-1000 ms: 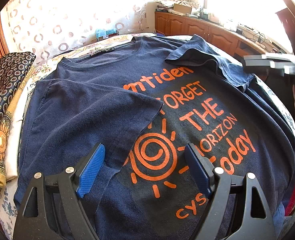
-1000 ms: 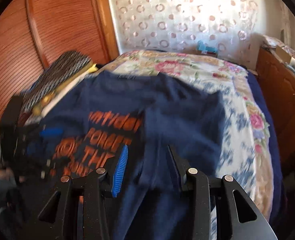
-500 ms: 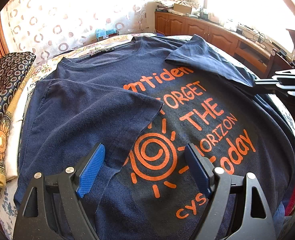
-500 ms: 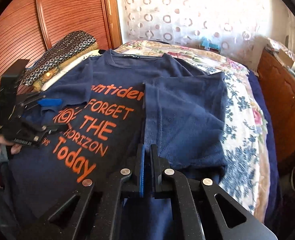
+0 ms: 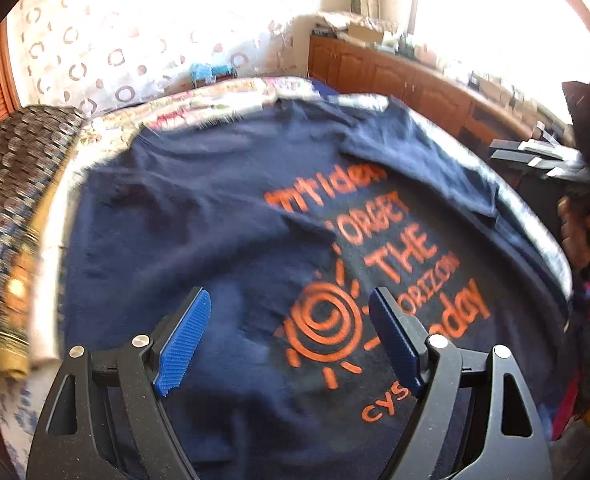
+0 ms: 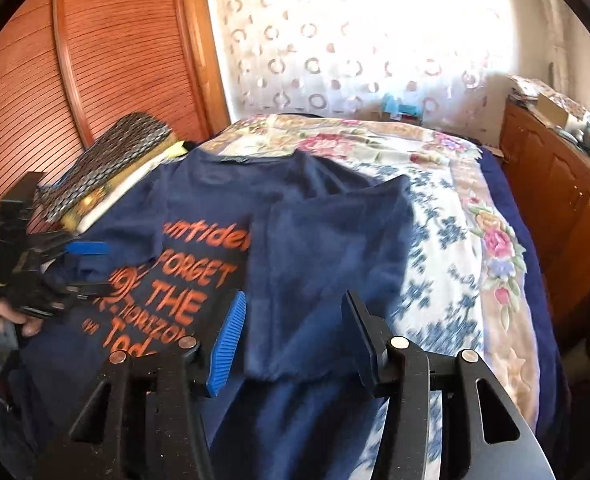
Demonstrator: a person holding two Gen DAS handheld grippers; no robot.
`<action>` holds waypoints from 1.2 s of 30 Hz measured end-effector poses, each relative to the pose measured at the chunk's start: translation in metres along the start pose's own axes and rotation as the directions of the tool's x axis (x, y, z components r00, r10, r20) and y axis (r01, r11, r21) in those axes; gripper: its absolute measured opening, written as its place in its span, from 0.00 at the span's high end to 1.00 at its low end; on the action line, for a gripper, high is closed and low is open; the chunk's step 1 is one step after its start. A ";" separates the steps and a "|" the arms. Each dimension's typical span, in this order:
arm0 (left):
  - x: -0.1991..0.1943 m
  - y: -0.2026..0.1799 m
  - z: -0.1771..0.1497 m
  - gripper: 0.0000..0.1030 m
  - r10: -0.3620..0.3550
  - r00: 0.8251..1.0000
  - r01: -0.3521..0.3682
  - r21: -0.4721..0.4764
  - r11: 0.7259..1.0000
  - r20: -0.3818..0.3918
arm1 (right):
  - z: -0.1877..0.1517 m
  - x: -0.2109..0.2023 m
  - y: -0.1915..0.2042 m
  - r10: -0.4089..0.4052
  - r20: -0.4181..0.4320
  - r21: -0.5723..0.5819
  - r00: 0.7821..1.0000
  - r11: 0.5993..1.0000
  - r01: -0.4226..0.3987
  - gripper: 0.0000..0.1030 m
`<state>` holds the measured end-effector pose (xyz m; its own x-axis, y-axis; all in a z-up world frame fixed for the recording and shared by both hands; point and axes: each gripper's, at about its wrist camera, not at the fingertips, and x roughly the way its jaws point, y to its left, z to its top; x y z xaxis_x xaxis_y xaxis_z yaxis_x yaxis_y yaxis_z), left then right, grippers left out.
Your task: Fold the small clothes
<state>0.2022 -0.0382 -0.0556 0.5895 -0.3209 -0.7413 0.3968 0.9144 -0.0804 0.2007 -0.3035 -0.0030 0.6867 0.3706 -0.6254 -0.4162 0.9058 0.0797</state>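
A navy T-shirt (image 5: 223, 216) with orange print lies flat on the bed, both sleeves folded inward over the body. It also shows in the right wrist view (image 6: 327, 248). My left gripper (image 5: 287, 336) is open and empty, hovering over the shirt's lower part near the orange sun print. My right gripper (image 6: 291, 336) is open and empty above the folded right sleeve edge. The right gripper appears at the right edge of the left wrist view (image 5: 543, 156); the left gripper appears at the left of the right wrist view (image 6: 55, 276).
The shirt lies on a floral bedspread (image 6: 455, 216). A stack of folded patterned cloth (image 5: 7, 208) sits at the shirt's left. A wooden louvred wardrobe (image 6: 95, 60) stands behind it; wooden cabinets (image 6: 555, 192) run along the right. A curtain (image 6: 355, 40) hangs at the back.
My right gripper was shut on the shirt's folded side half a second ago; it has let go, opened and lifted. My left gripper has pulled back slightly, still open.
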 end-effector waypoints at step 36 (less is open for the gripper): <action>0.099 0.135 0.087 0.62 0.162 0.966 -0.177 -0.056 0.983 -0.201 | 0.070 0.139 -0.055 -0.108 -0.119 -0.011 0.987 0.994 0.108 0.47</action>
<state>0.3753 0.0321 -0.0815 0.4921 -0.1120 -0.8633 0.2461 0.9691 0.0146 0.3604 -0.2878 -0.0399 0.6517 0.2430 -0.7185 -0.3461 0.9382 0.0033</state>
